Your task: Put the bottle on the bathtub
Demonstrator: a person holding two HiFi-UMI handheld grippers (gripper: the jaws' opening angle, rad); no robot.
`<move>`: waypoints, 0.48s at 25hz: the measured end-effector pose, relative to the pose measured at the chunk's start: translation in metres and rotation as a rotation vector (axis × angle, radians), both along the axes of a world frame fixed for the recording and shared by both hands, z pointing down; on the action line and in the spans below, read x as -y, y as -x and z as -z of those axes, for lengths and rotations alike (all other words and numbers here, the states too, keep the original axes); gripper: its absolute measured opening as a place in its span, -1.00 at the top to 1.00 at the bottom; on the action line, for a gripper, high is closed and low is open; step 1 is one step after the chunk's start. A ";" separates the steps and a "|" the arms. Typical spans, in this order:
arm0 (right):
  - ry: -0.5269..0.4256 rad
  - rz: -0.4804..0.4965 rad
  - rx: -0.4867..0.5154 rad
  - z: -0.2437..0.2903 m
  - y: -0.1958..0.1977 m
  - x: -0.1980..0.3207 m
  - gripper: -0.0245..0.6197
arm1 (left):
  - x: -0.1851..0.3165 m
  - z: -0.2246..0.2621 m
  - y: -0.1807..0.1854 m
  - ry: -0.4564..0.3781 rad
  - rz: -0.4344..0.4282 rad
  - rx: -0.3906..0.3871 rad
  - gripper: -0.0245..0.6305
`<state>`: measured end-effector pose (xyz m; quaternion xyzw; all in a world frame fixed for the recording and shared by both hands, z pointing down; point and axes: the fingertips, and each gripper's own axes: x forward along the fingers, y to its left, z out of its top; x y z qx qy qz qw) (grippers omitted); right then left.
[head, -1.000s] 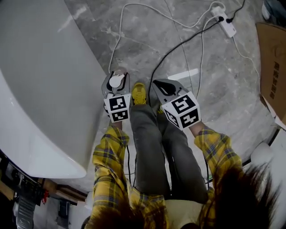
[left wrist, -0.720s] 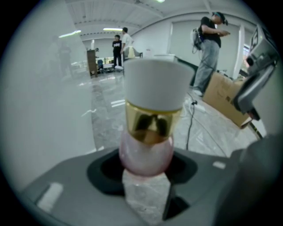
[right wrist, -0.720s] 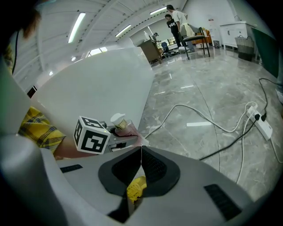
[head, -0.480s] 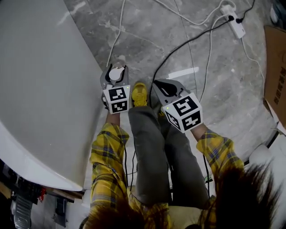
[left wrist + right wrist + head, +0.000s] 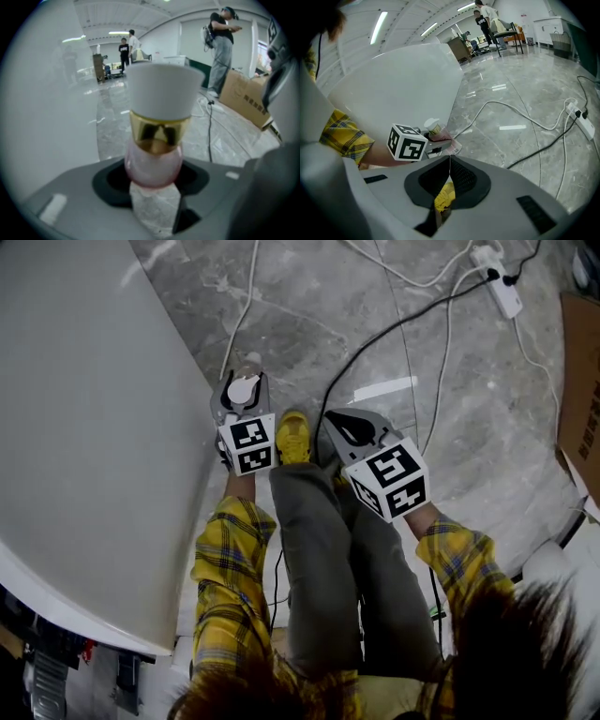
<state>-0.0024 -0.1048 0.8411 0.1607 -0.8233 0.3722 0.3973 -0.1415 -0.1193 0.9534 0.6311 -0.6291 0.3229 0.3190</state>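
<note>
A small bottle point(image 5: 243, 387) with a white cap, gold collar and pink body point(image 5: 153, 161) is held upright in my left gripper point(image 5: 241, 403), which is shut on its lower body point(image 5: 152, 183). It hangs over the grey marble floor, just right of the white bathtub point(image 5: 84, 427) wall. My right gripper point(image 5: 336, 418) is beside it to the right, shut and empty, its jaws meeting in the right gripper view point(image 5: 449, 158). That view also shows the bottle point(image 5: 434, 127) in front of the bathtub point(image 5: 403, 79).
White and black cables cross the floor to a power strip point(image 5: 498, 284) at the back right. A cardboard box point(image 5: 581, 371) stands at the right edge. The person's legs and a yellow shoe point(image 5: 292, 437) are between the grippers. People point(image 5: 220, 47) stand far off.
My left gripper has carried the bottle slightly forward along the bathtub wall. The right gripper has hardly moved.
</note>
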 end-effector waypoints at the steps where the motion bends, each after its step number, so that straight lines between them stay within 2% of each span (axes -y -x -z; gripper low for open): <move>1: 0.001 0.001 0.000 -0.001 0.000 -0.001 0.88 | 0.000 0.000 0.001 -0.007 0.009 0.000 0.20; 4: 0.001 0.005 -0.002 -0.003 -0.001 -0.003 0.88 | 0.000 -0.001 0.001 -0.014 0.012 0.008 0.19; 12: 0.008 0.027 0.009 0.007 0.004 -0.009 0.88 | 0.000 0.012 0.001 -0.043 -0.047 0.061 0.19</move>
